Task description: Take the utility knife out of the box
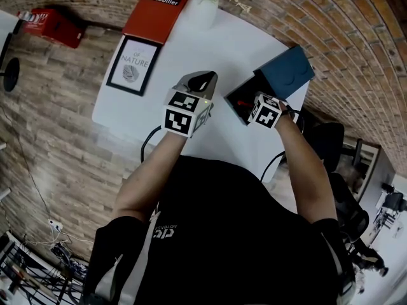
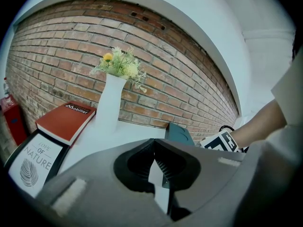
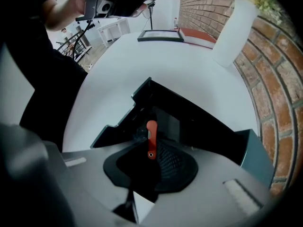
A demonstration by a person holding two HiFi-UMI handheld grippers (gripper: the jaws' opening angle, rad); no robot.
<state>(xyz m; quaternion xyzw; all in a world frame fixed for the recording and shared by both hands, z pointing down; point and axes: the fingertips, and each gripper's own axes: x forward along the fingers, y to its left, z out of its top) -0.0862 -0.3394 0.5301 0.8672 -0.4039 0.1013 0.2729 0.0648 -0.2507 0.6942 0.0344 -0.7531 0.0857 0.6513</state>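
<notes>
Utility knife [image 3: 151, 129] in right gripper [image 3: 151, 149]: own view.

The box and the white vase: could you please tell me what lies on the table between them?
Nothing: the right gripper view shows bare white table between the box and the vase.

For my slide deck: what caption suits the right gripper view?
Right hand-held gripper grips the red utility knife inside the open dark box on a white table.

Orange-red utility knife [image 3: 151, 138]; dark teal box [image 1: 285, 72], black inside; white table [image 1: 191, 62]; red book [image 1: 157, 11]; red-brown brick wall [image 2: 57, 56]
</notes>
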